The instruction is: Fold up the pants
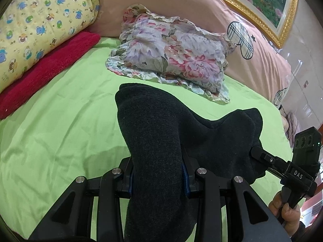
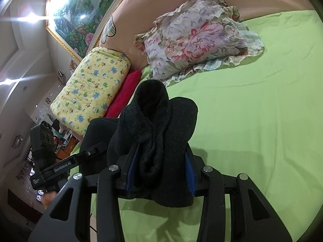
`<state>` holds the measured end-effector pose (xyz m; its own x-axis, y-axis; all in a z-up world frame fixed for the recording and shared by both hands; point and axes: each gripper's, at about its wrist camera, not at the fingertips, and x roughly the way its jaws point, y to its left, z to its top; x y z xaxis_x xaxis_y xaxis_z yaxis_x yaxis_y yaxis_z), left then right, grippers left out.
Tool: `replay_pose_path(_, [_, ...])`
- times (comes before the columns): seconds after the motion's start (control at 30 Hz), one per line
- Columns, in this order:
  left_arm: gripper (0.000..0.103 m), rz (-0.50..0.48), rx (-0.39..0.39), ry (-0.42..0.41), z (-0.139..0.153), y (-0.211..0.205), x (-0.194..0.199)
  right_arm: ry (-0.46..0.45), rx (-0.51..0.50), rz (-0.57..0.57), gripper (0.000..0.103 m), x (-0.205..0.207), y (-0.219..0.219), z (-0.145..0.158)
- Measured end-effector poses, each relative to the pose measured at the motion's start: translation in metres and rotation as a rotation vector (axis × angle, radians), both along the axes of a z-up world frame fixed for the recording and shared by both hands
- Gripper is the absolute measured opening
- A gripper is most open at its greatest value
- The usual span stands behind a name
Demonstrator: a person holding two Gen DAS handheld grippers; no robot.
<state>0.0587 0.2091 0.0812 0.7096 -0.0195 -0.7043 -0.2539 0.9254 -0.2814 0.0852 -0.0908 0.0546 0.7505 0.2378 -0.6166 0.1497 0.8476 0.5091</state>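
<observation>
Presently, itemising:
Pants (image 1: 159, 141): dark ribbed knit, bunching thickly.
Left gripper (image 1: 157, 178): clamping pants.
Right gripper (image 2: 161, 171): clamping pants.
Bed sheet (image 1: 60, 121): green, smooth, lying wrinkled.

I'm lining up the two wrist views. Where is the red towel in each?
Left wrist: red towel at the left edge, under the yellow quilt.
Right wrist: red towel left of centre, beside the same quilt.
Shared landmark: floral pillow on the green sheet.
</observation>
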Motion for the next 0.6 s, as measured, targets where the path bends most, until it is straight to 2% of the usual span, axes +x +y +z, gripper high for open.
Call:
replay_pose_path(0.47, [0.035,-0.004,-0.011,0.051,-0.038,0.015,0.057,0.064,-0.006,-0.042,0.043,0.041,-0.030,-0.030])
replay_pose_path(0.6, [0.039,0.000,-0.020,0.056,-0.045,0.019,0.059,0.094,-0.048,-0.054,0.048,0.047,-0.031,-0.036])
